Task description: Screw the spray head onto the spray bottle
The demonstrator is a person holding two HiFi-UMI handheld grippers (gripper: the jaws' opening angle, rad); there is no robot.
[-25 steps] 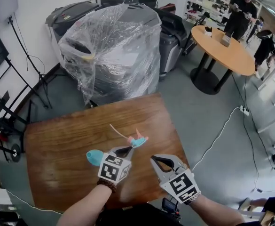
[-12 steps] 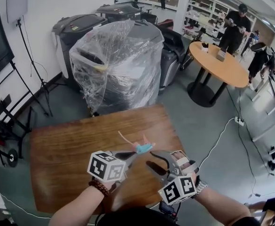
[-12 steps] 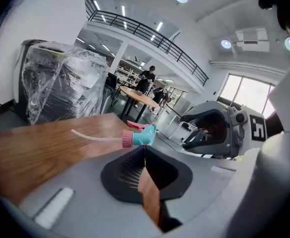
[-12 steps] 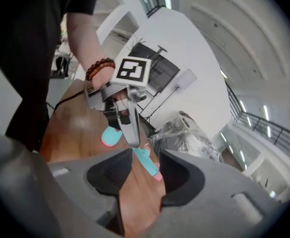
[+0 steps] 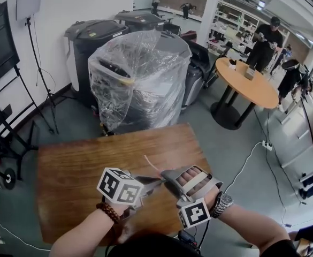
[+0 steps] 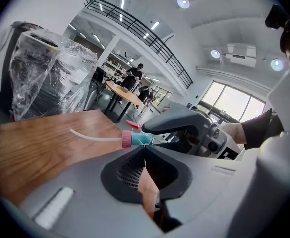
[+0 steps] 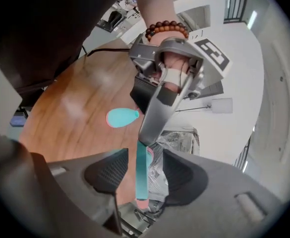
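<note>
- Currently the left tongs [image 6: 144,147] are pressed together on the spray head [image 6: 139,138], pinching it only at the very tips, up off the worktop [image 5: 76,165]. A hold that thin may let it twist or drop.
- Right tongs [image 7: 142,156] have just been opening and stand spread. The spray head is between them but the pads are not on it. If I close off-centre, I could knock it out of the left pinch.
- Spray bottle [image 7: 122,117] lies on its side on the worktop, apart from the spray head, with nothing holding it. It likely rolls or skids once I push the spray head at its neck.
- Dip tube [image 6: 92,137] sticks out long and bendy, so it may miss the neck or kink.
- Head view hides the spray bottle behind my left tongs, so aiming is partly blind. Crossed threads are a risk.
</note>
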